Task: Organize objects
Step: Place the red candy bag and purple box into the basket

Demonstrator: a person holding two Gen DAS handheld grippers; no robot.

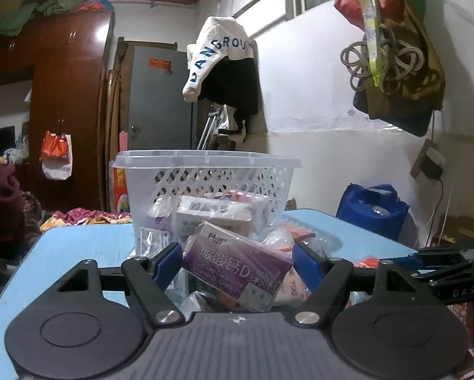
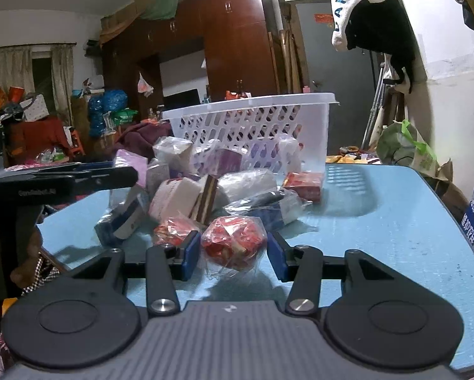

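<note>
A white plastic basket [image 1: 205, 171] stands on the blue table [image 1: 78, 243], with a pile of bagged boxes in front of it. My left gripper [image 1: 237, 264] is open around a purple medicine box in a clear bag [image 1: 237, 262]; the pads do not visibly press it. In the right wrist view the basket [image 2: 252, 117] stands behind the pile. My right gripper [image 2: 233, 255] is open around a red packet in a clear bag [image 2: 233, 242] on the table [image 2: 379, 221]. The left gripper [image 2: 78, 180] shows at the left.
Other wrapped boxes lie in the pile: a white and brown box [image 2: 186, 196], a dark blue pack [image 2: 265, 209], a red box [image 2: 303, 185]. A blue bag [image 1: 373, 209] stands beyond the table's right edge. Clothes hang on the wall.
</note>
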